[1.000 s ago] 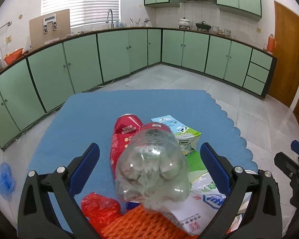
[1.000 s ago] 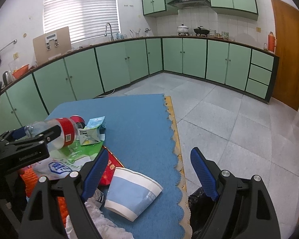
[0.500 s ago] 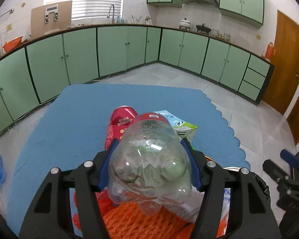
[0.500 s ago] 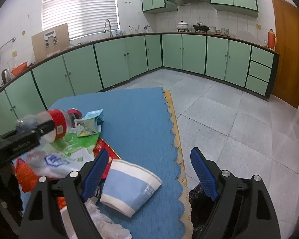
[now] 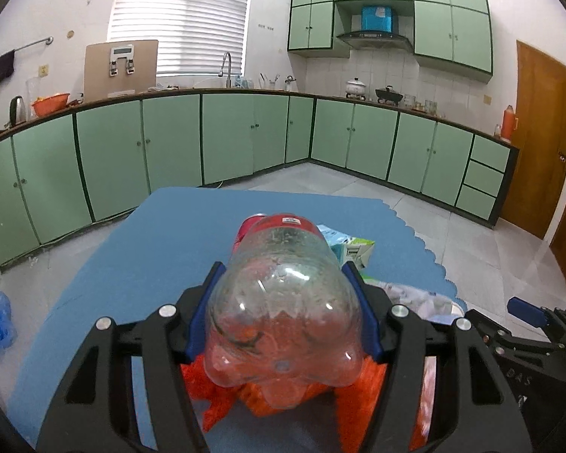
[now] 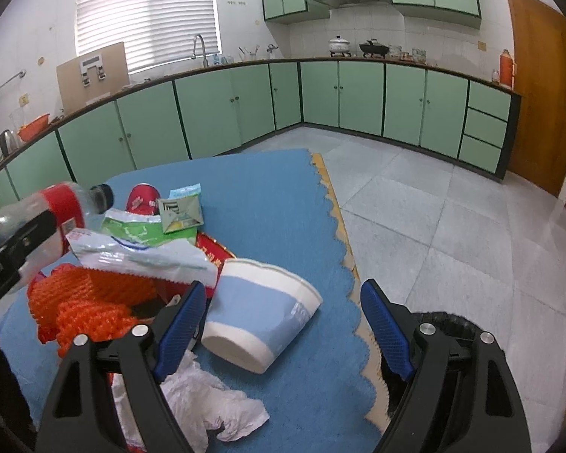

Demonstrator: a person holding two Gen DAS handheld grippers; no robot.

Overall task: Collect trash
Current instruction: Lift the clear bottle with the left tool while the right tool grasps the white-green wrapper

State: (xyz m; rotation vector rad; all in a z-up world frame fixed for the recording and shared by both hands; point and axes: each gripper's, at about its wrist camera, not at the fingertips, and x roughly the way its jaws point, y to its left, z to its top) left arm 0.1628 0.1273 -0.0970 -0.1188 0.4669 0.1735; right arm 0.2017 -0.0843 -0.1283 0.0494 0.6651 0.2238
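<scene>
Being gripped across its lower body, base toward the lens, a clear plastic bottle (image 5: 283,302) is being held between the closed blue pads of the left gripper (image 5: 283,317) in the left wrist view. It is being carried clear of the blue mat (image 5: 132,264), above orange netting (image 5: 222,400), presumably for transfer to a bin. A red label band is being shown near its far end; the walls are looking intact and empty.

In the right wrist view, the right gripper (image 6: 283,324) is being held with jaws wide apart and nothing between them, above a tipped blue-and-white paper cup (image 6: 260,321), judged the likely next pick. The bottle (image 6: 56,211) is being seen at left, lifted over the remaining litter. A black bin (image 6: 449,324) is being partly shown beside the mat's edge.
</scene>
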